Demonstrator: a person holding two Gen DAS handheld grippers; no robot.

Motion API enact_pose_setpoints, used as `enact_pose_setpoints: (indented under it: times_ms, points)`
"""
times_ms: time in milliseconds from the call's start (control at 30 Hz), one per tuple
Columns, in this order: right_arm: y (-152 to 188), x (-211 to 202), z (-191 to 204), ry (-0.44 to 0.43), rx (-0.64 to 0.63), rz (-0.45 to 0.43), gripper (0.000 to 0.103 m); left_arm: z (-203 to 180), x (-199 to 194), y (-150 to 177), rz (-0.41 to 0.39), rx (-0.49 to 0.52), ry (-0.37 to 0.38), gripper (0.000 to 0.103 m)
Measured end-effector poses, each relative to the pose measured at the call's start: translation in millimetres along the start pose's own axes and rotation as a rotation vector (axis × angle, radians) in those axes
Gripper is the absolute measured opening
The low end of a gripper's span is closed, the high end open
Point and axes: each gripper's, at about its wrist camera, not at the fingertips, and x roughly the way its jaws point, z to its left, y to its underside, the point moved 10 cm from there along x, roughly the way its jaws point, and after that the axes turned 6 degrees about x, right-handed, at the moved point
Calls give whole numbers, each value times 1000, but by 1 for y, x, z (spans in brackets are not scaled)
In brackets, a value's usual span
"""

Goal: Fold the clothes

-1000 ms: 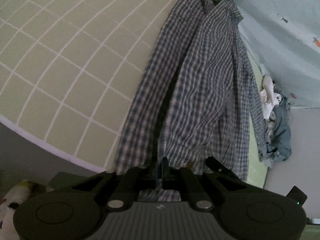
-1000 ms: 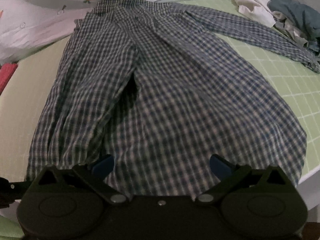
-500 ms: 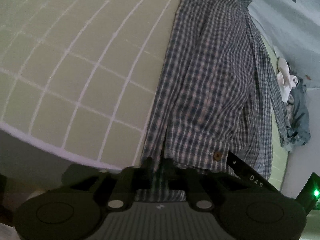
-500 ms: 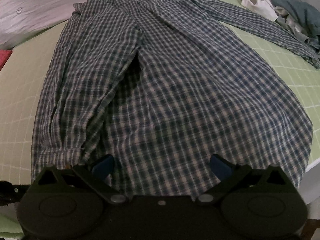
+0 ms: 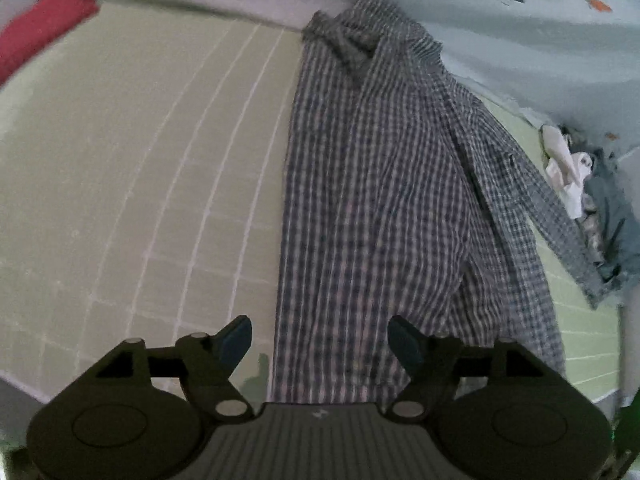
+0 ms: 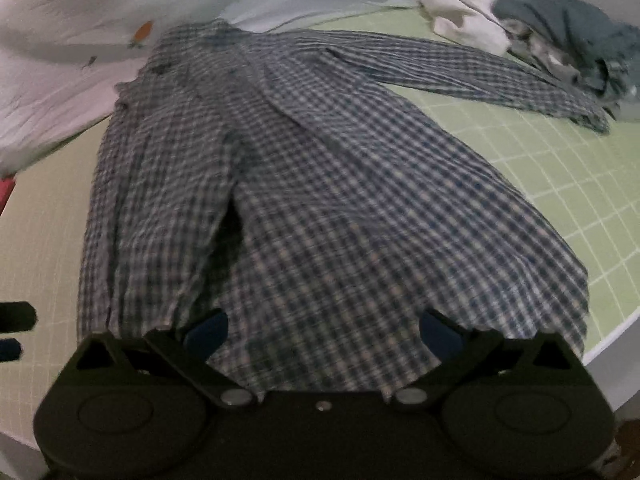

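A blue-and-white checked shirt [image 5: 384, 208] lies flat on the green gridded bed [image 5: 140, 184], collar at the far end. Its left sleeve is folded in along the body; the other sleeve [image 6: 460, 72] stretches out to the right. My left gripper [image 5: 320, 340] hovers above the shirt's hem at its left edge, jaws opening wide with nothing gripped between them. My right gripper [image 6: 324, 330] hangs open over the middle of the hem [image 6: 320, 360], its pads apart and off the cloth. The shirt [image 6: 304, 200] fills the right wrist view.
A heap of white and blue-grey clothes [image 6: 540, 36] sits at the far right of the bed. A pale quilt with carrot prints [image 6: 60, 60] lies along the far side, and a red cloth [image 5: 40, 28] at far left. The bed's near edge [image 6: 608, 340] drops off right.
My left gripper has let go of the folded sleeve's cuff, opened wide and risen, its view rolling upright. The right gripper stayed open and shifted slightly over the hem.
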Motion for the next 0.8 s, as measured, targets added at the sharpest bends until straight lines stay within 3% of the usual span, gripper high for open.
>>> enact_pose_setpoints:
  times_ms: [267,533,800]
  points:
    - [-34,5,-51,-9,50,12,103,-42,-4,-4,-46,32,-47,78]
    - [-72,23,-139,29,205,34,103,-99,-6,-30,-159,39,-71,86]
    - [-117,46,-209,57,363,-18,103,-126,13,-54,-154,64,-136,88]
